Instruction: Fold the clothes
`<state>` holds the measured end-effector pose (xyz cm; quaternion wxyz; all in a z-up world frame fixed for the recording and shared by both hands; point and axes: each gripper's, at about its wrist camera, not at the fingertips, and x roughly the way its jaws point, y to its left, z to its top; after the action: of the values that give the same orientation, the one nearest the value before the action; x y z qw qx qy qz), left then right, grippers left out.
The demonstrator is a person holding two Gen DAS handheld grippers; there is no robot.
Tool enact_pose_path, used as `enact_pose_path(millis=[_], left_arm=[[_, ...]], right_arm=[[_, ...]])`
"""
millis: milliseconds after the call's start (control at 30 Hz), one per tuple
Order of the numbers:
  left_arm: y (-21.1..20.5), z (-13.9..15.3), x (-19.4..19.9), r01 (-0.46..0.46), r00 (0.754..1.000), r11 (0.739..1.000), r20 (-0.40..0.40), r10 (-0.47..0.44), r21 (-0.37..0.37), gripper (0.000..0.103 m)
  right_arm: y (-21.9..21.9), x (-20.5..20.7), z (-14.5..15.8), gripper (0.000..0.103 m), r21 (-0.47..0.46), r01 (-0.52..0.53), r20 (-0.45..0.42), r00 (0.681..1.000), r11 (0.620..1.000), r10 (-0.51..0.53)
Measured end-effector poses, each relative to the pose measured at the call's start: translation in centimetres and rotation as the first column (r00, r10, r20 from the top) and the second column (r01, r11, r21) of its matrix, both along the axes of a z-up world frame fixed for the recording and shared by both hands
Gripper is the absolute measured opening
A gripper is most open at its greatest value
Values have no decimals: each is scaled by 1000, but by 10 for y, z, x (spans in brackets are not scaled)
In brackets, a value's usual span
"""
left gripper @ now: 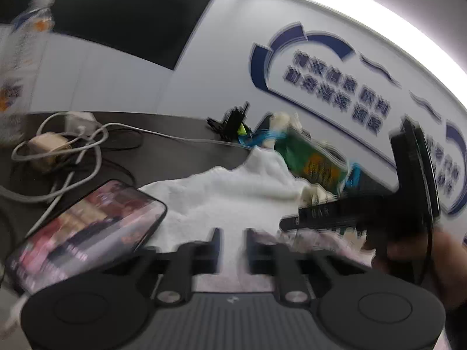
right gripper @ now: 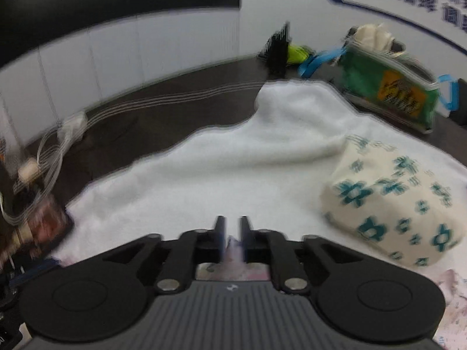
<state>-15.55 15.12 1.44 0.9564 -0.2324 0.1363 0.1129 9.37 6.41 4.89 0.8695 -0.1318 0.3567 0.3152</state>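
1. The white towel (right gripper: 221,157) lies spread and rumpled across the dark tabletop (right gripper: 163,116); every place below is given relative to this towel.
2. The left gripper (left gripper: 232,243) hovers at the towel's near edge. Its fingers stand a little apart with white cloth showing in the gap, but blur hides whether they pinch anything.
3. The right gripper (right gripper: 232,230) is also at the towel's near edge. Its fingers are drawn close together, and a small peak of pale, pinkish cloth (right gripper: 233,246) sits between them; it appears clamped there.
4. More of that pinkish patterned fabric shows just under both grippers, at the towel's near side.
5. A cream roll with teal flower print (right gripper: 391,204) rests on the towel's right part.
6. Beyond the towel's far right corner stands a green pouch (right gripper: 388,90) with blue loops, something cream-coloured poking out of its top.
7. A black object with a yellow-green piece (right gripper: 280,55) sits past the towel's far edge.
8. Left of the towel, a phone (left gripper: 87,230) with a lit screen lies touching the towel's edge.
9. Further left of the towel are tangled white cables (left gripper: 73,151) and a charger block.
10. A plastic bottle (left gripper: 23,58) stands well to the towel's far left.
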Motion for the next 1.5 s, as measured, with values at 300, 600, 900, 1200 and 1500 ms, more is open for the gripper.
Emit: enact_pose_path(millis=[300, 600, 900, 1200, 1500], left_arm=[[-54, 9, -7, 478, 875, 876, 53, -481, 70, 52], [-114, -2, 6, 703, 710, 692, -103, -697, 164, 59], [-158, -15, 8, 722, 691, 656, -203, -693, 220, 59], [-163, -20, 6, 712, 702, 662, -240, -671, 232, 59], [-163, -17, 10, 743, 669, 629, -227, -707, 231, 61]], right_arm=[[-138, -79, 54, 46, 183, 148, 138, 975, 972, -174], [-272, -191, 14, 50, 126, 392, 132, 904, 911, -407], [-275, -227, -40, 51, 120, 320, 129, 934, 940, -334], [-293, -226, -22, 58, 156, 307, 174, 927, 939, -332], [-330, -233, -9, 65, 189, 405, 217, 871, 895, -440]])
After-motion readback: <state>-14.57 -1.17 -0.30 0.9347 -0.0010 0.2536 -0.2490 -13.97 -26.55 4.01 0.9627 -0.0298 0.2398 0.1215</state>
